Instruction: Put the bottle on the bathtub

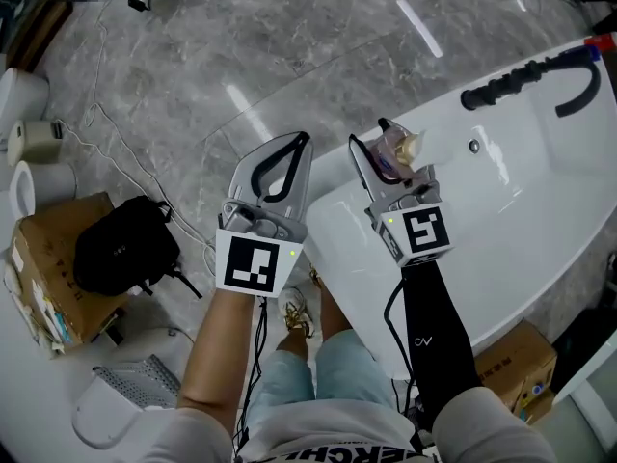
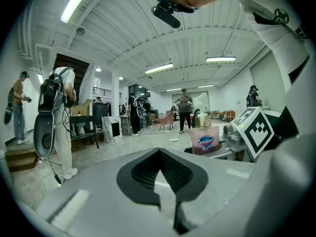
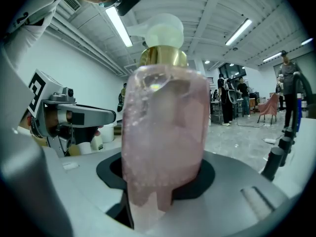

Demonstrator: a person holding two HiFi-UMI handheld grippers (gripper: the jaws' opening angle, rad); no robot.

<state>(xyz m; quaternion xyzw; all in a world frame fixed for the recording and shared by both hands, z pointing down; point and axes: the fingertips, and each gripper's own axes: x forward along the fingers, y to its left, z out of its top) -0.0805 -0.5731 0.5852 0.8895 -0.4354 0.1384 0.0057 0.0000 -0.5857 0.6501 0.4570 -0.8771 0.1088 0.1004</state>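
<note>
A clear pink pump bottle (image 1: 401, 149) with a gold collar and white pump is held upright in my right gripper (image 1: 382, 149), shut on its body. It hangs over the near rim of the white bathtub (image 1: 521, 191). The bottle (image 3: 163, 132) fills the right gripper view, standing between the dark pads. My left gripper (image 1: 300, 144) is just left of the tub's rim, over the grey marble floor, shut with nothing in it. In the left gripper view its pads (image 2: 143, 174) meet, and the bottle (image 2: 205, 139) shows to the right beside the right gripper's marker cube (image 2: 254, 130).
A black hand shower (image 1: 511, 85) lies along the tub's far rim. On the floor at left are a cardboard box (image 1: 48, 278) with a black bag (image 1: 120, 249), white rolls (image 1: 34, 143) and a thin cable (image 1: 125, 162). Another box (image 1: 516, 360) stands below the tub. Several people stand in the hall.
</note>
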